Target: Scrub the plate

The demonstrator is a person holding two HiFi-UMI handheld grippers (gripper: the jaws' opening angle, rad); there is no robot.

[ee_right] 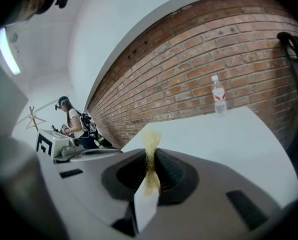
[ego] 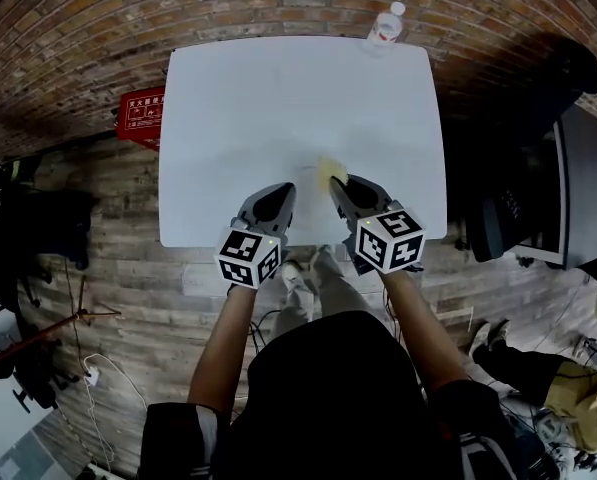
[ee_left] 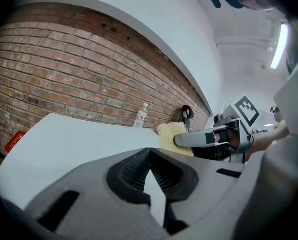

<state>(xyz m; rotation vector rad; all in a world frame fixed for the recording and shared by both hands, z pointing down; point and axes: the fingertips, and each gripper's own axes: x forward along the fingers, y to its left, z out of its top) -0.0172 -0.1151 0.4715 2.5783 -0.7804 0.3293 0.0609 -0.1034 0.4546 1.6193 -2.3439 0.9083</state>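
My right gripper (ego: 340,183) is shut on a yellow sponge (ego: 328,175), which sticks out past its tips over the near part of the white table (ego: 278,98). In the right gripper view the sponge (ee_right: 151,139) stands squeezed thin between the jaws of that gripper (ee_right: 151,156). My left gripper (ego: 278,194) hovers just to its left, shut with nothing between its pads (ee_left: 149,153). From the left gripper view the sponge (ee_left: 171,134) and right gripper (ee_left: 208,138) show to the right. I cannot make out a plate on the white tabletop.
A plastic water bottle (ego: 385,26) stands at the table's far right edge by the brick wall. A red box (ego: 143,113) lies on the floor left of the table. Dark furniture (ego: 523,203) stands to the right. A person (ee_right: 71,121) stands far off.
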